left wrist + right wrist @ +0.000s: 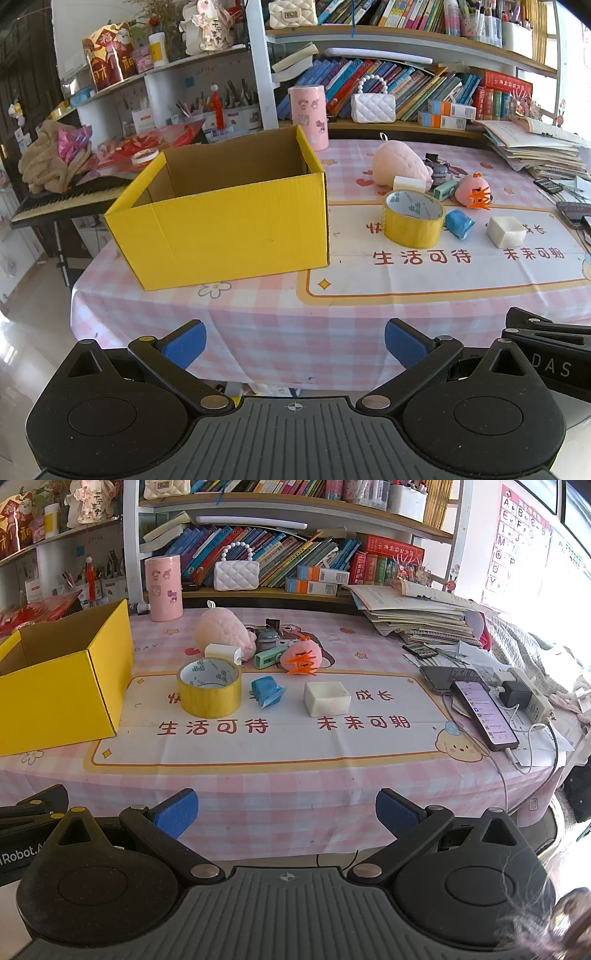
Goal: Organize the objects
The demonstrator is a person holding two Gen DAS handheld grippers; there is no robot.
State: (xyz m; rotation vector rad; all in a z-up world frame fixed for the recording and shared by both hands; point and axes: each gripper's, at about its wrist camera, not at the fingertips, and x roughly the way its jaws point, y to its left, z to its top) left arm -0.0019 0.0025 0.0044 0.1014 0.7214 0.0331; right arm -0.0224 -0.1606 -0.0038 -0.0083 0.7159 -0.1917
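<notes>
Left wrist view takes in the table (258, 317) first, spread with a pink checked cloth, and on its left part a big yellow cardboard box (229, 236) standing open at the top, nothing visible inside it. Behind the table runs a bookshelf (406, 40) packed with books, with a white quilted handbag (373, 107) on its low ledge and a pink cylinder (309, 116) on the table just behind the box's far corner.

To the right of the box, well clear of it, sit the smaller things. A pink plush toy (397, 166) lies furthest back. In front of it a roll of yellow tape (413, 219) stands on its flat side. A white block (506, 230) sits apart to the right, and between the two lies a crumpled blue packet (459, 223). A round pink toy with orange trim (474, 190) rests behind the packet, and a small mint-green case (445, 190) lies just beside it. A white charger (408, 183) sits against the plush toy's front.

Both tools hang short of the table's near edge, touching nothing. The left gripper (295, 347) has its blue pads (184, 347) spread wide, only tablecloth showing between them. From the right wrist view the right gripper (286, 818) is the same: pads (397, 816) far apart, empty. A phone (484, 712) with a lit screen lies at the table's right side.
</notes>
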